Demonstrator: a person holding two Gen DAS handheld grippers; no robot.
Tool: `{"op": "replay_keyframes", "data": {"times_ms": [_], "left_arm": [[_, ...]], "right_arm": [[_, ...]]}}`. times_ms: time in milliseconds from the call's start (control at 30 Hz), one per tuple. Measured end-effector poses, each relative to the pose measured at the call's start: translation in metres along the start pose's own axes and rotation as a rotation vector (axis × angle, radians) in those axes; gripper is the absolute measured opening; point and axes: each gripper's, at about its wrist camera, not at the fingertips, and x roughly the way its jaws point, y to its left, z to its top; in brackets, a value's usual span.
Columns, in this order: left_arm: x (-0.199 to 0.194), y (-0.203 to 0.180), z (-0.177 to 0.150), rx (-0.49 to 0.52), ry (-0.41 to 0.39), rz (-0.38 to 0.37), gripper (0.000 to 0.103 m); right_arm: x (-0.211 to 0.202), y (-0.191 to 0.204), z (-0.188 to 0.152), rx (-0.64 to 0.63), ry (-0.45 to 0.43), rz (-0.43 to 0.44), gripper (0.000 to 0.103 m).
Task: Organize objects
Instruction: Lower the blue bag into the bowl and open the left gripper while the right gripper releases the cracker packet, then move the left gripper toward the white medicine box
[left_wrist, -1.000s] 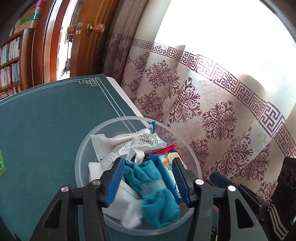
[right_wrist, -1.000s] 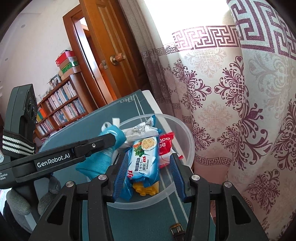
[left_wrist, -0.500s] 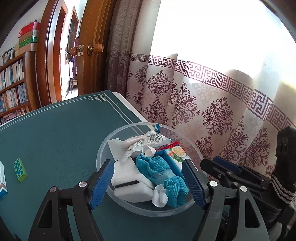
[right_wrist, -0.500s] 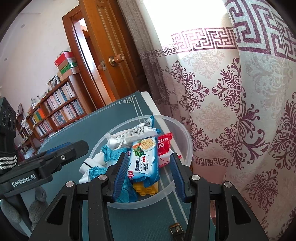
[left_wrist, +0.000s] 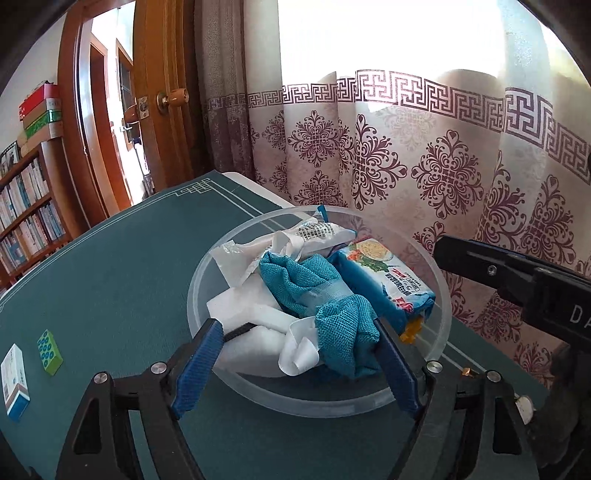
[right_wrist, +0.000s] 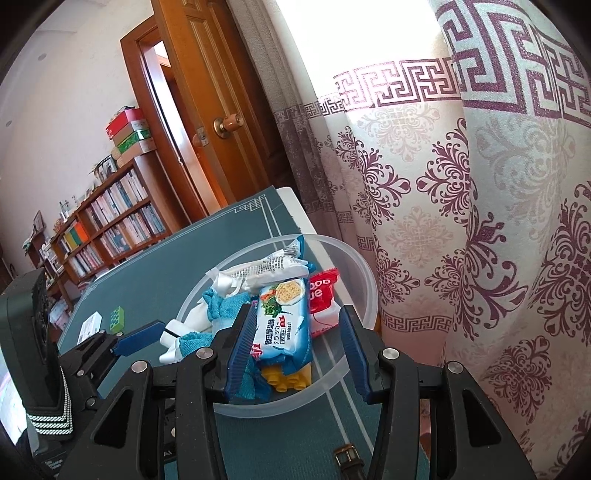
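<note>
While I'm hovering my left gripper wide open and empty at the near rim of the clear bowl, the teal cloth is lying inside it, soft, light and floppy, so I'm guessing a pinch on the bunched middle works best. My right gripper is open and empty too. A second ago my left was straddling the cloth; now it's backing off.

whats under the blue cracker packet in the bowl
A yellow toy brick sticks out beneath the blue cracker packet at its near end in the clear bowl. Anything further under it is covered.
</note>
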Motion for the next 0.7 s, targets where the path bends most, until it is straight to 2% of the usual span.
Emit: {"op": "replay_keyframes", "data": {"times_ms": [400,700], "left_arm": [[-0.006,0.014,-0.004,-0.074,0.032,-0.033,0.096],[-0.033,0.035,-0.005,-0.157,-0.001,-0.031,0.099]], "right_arm": [[-0.005,0.009,-0.003,-0.013,-0.005,0.009,0.048],[-0.01,0.023,-0.007,-0.027,-0.001,0.028,0.048]]}}
